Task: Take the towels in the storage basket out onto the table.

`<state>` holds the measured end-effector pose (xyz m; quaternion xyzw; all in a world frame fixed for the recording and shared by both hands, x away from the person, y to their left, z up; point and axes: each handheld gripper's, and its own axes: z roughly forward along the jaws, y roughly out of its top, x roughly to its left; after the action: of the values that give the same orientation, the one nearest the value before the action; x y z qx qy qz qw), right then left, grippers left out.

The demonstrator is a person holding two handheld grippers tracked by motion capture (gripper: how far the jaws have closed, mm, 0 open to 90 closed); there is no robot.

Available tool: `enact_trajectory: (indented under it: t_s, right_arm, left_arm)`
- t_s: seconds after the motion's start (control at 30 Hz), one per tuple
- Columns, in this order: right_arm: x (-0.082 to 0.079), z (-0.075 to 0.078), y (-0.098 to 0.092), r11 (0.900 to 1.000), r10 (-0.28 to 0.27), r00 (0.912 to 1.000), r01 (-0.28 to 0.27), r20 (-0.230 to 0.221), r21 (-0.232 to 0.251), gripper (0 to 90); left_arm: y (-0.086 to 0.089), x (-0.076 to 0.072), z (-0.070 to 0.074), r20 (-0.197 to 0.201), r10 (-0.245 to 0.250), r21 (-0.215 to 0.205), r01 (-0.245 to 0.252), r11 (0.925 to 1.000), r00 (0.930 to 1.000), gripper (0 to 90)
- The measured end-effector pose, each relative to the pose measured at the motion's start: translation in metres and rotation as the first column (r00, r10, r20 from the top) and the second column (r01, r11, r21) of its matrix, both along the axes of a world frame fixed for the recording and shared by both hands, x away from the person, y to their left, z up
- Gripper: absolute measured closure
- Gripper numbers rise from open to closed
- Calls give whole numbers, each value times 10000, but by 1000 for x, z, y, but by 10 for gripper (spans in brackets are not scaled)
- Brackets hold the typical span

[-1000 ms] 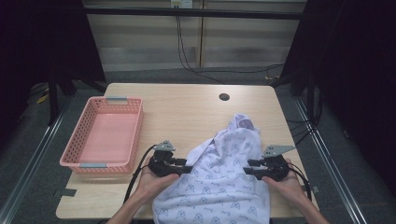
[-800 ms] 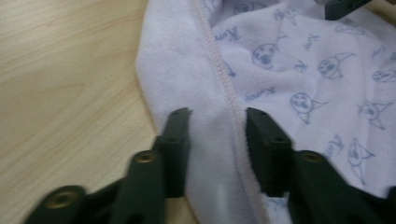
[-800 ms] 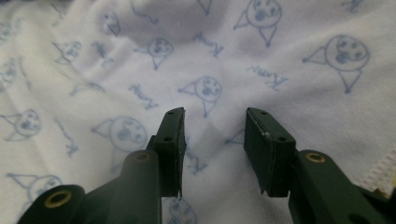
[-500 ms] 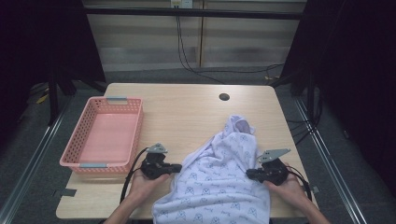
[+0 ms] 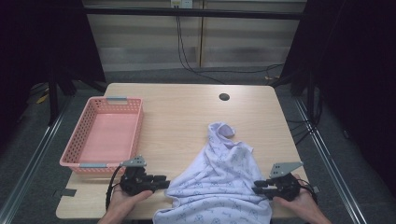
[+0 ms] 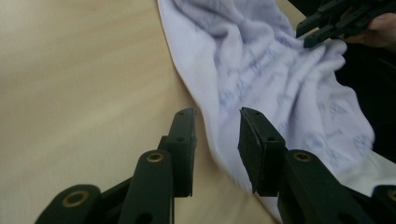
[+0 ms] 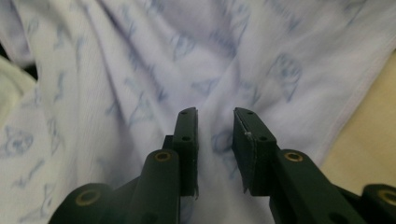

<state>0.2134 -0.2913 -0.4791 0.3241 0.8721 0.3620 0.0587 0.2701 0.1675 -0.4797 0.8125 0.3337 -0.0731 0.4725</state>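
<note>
A white garment (image 5: 219,179) with a blue print lies crumpled on the near right part of the wooden table (image 5: 177,112), its lower end hanging over the front edge. My left gripper (image 5: 161,179) sits at its left hem. Its jaws have just been opening and stand apart, with the hem (image 6: 205,116) running under the gap, not pinched. My right gripper (image 5: 256,187) is at the right hem. Its jaws have just been opening too and stand apart over the printed cloth (image 7: 187,46). From the left gripper (image 6: 215,126) the right gripper (image 6: 336,18) shows across the garment (image 6: 261,70).
A pink plastic basket (image 5: 74,154) stands at the table's left side, nothing inside. A small round hole (image 5: 224,97) sits near the far edge. Bare tabletop stretches behind the garment. Dark floor and metal rails flank the table.
Both hands have drawn back toward the front edge and slightly apart, dragging the garment nearer and spreading it. The jaws closed half a second ago and now stand apart.
</note>
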Motion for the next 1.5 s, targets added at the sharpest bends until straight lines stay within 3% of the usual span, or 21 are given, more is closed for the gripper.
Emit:
enact_trajectory:
  t_s: [0.07,0.23,0.3,0.4,0.43,0.47,0.5,0.53,0.57,0.6,0.67,0.7,0.77,0.83,1.0,1.07,1.1,1.23,1.37,1.43,1.5]
  right_arm:
    - [12,9,1,9989,-384,9979,369,530,298,691]
    - [48,18,14,9938,-1044,9874,989,1189,511,585]
    - [61,18,22,9923,-1190,9840,1131,1329,510,564]
    - [81,21,33,9878,-1460,9770,1354,1551,770,493]
    - [84,21,35,9869,-1480,9766,1356,1563,875,479]
    - [88,21,37,9853,-1583,9740,1452,1622,895,466]
    - [92,19,39,9862,-1520,9759,1392,1568,898,466]
    - [95,15,41,9873,-1444,9797,1334,1388,857,469]
    - [96,10,43,9878,-1469,9816,1392,1220,692,532]
    - [97,5,43,9911,-1273,9874,1229,939,513,665]
    - [91,-2,44,9957,-904,9940,888,614,279,814]
    - [87,-4,43,9974,-656,9971,643,381,330,837]
    - [76,-3,40,9979,-591,9978,583,299,287,845]
    - [64,-2,36,9991,-359,9991,353,227,241,847]
    - [34,-6,28,10000,-63,9998,64,-193,56,834]
    - [25,-6,26,10000,15,9997,-14,-247,62,823]
    - [23,-6,26,10000,77,9997,-76,-249,13,804]
    - [23,2,26,9997,167,9999,-167,-11,159,612]
    - [32,20,22,9949,-98,9994,64,338,1003,637]
    - [38,28,20,9907,-226,9981,146,569,1356,639]
    - [47,33,20,9897,-441,9961,332,762,1389,667]
  left_arm:
    - [-17,14,0,168,-55,-72,56,10000,9998,665]
    - [-67,40,-11,110,-682,218,679,9975,9976,681]
    - [-84,41,-17,260,-1120,743,1098,9912,9934,678]
    - [-93,37,-23,247,-1564,1249,1522,9804,9874,720]
    - [-93,33,-24,537,-1621,1496,1525,9769,9853,744]
    - [-92,31,-23,531,-1693,1636,1587,9737,9841,768]
    - [-91,30,-23,439,-1766,1636,1673,9723,9833,809]
    - [-89,28,-23,613,-1883,1829,1744,9675,9802,849]
    - [-88,25,-23,716,-1896,1828,1740,9676,9792,865]
    - [-84,24,-22,599,-1972,1839,1834,9657,9785,872]
    - [-78,20,-22,485,-1907,1900,1784,9654,9804,877]
    - [-75,17,-22,322,-1857,1792,1771,9677,9821,877]
    - [-68,11,-21,266,-1889,1879,1807,9654,9816,876]
    - [-60,3,-20,-82,-1836,1760,1821,9674,9830,874]
    - [-44,-21,-18,-461,-2122,1805,2171,9593,9761,863]
    - [-40,-25,-19,-720,-2182,1457,2267,9630,9732,822]
    - [-40,-23,-18,-728,-2106,1312,2186,9669,9749,798]
    - [-48,-3,-9,-59,-1606,851,1605,9834,9870,768]
    - [-74,23,-8,425,-1389,818,1351,9875,9894,776]
    - [-83,34,-11,380,-1173,1022,1129,9883,9924,786]
    - [-91,44,-17,303,-1096,888,1065,9903,9935,807]
